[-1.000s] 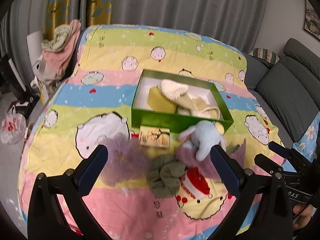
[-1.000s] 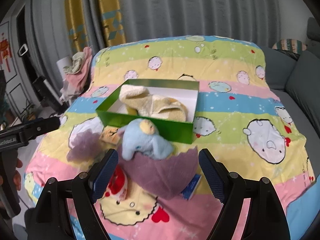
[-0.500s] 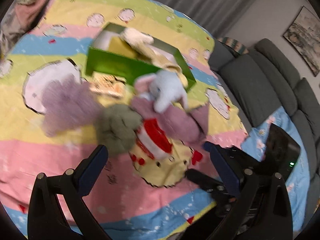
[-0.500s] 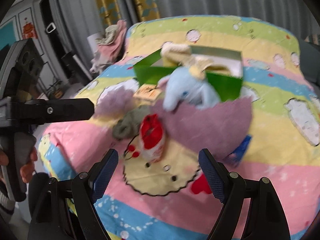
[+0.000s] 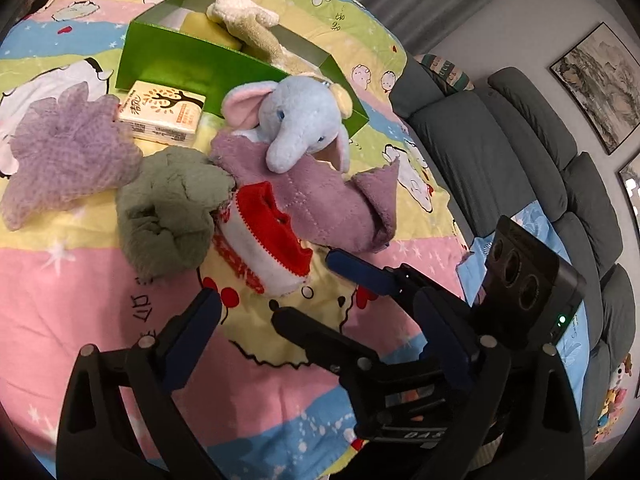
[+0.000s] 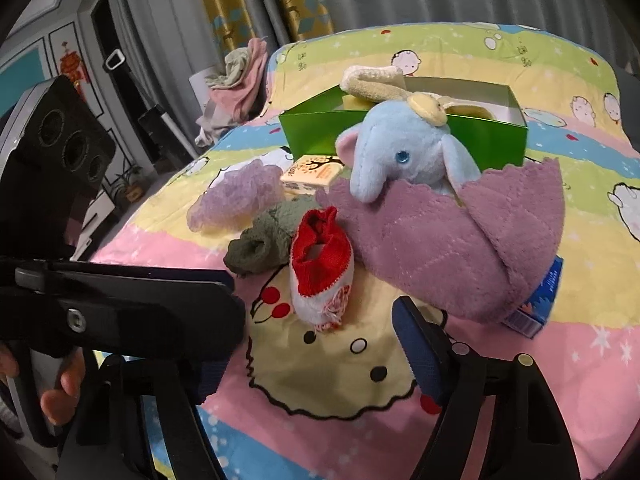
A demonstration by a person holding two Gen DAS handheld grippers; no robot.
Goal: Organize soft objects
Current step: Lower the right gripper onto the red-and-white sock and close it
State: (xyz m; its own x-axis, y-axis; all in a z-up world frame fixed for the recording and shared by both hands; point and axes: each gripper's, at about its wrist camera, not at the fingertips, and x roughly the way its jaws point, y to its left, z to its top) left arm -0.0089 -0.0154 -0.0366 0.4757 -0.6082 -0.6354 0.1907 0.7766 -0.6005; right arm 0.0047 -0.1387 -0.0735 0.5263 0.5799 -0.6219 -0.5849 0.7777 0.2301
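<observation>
1. Looking through my left wrist camera, I read a tree logo and Chinese characters on the tissue pack, too small to make out; "DAS" shows on the right gripper body crossing my view. My left gripper has its fingers spread wide and holds nothing. The red-and-white sock lies just ahead of them, touching the green scrunchie and the purple towel. The blue elephant sits on the towel against the green box, which holds a cream plush. A purple mesh cloth lies left of the pack. Compared with a second ago I am much closer and swung rightward, so the grey sofa fills the right side and the right gripper has come into view.

2. From my right wrist camera, only the right gripper's right finger is visible; the left gripper blocks the other, yet the gap reads wide with nothing held. The sock lies just ahead, apart from the fingers. A blue booklet pokes out under the towel. The elephant looms larger than before. Bare bedspread lies between sock and fingers
</observation>
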